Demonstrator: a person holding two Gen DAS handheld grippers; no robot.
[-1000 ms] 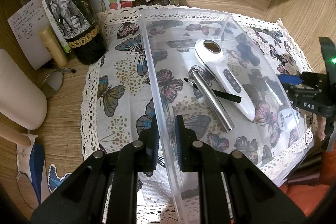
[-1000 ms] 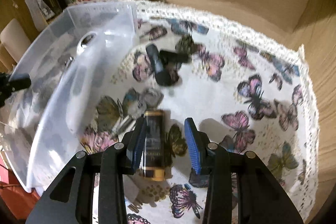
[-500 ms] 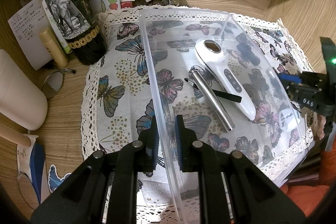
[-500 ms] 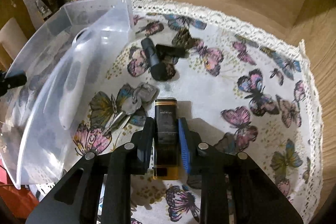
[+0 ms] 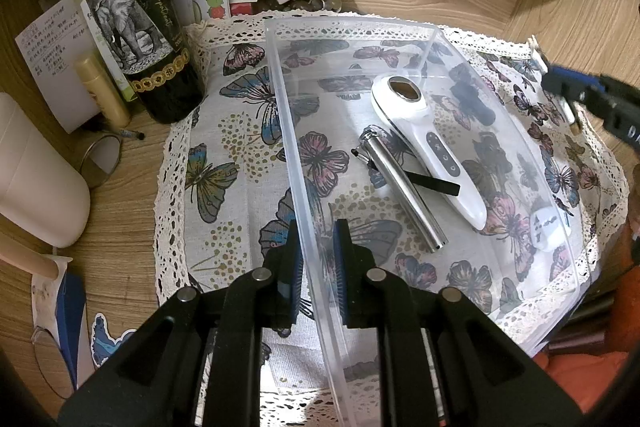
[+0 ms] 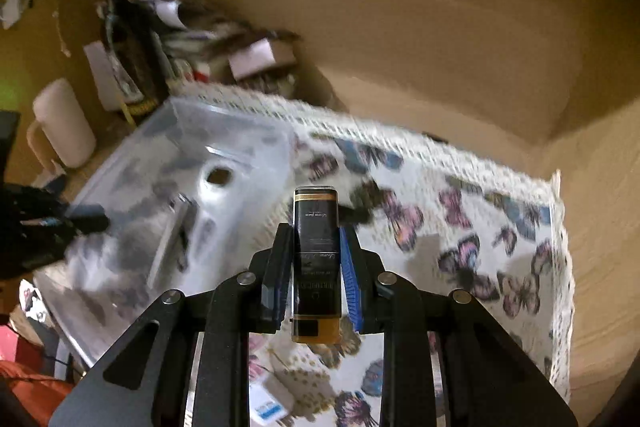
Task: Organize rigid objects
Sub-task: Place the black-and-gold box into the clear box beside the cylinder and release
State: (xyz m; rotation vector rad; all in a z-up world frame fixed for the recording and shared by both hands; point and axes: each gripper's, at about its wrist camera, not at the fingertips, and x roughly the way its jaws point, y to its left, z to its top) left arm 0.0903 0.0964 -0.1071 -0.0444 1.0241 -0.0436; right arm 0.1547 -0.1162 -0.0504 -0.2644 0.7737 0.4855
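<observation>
one bottle point(image 6: 316, 259) lifted, two items binned

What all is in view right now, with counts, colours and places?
clear plastic bin: 1, transparent, on the cloth
white handheld device: 1, white, inside the bin
silver metal tube: 1, silver, inside the bin beside the device
butterfly-print lace-edged cloth: 1, cream, on the wooden table
dark wine bottle with elephant label: 1, dark, upright left of the cloth
black-and-amber rectangular bottle: 1, lifted, held
left gripper: 1, black, jaws clamping the bin's wall
right gripper: 1, black, jaws shut on the bottle
</observation>
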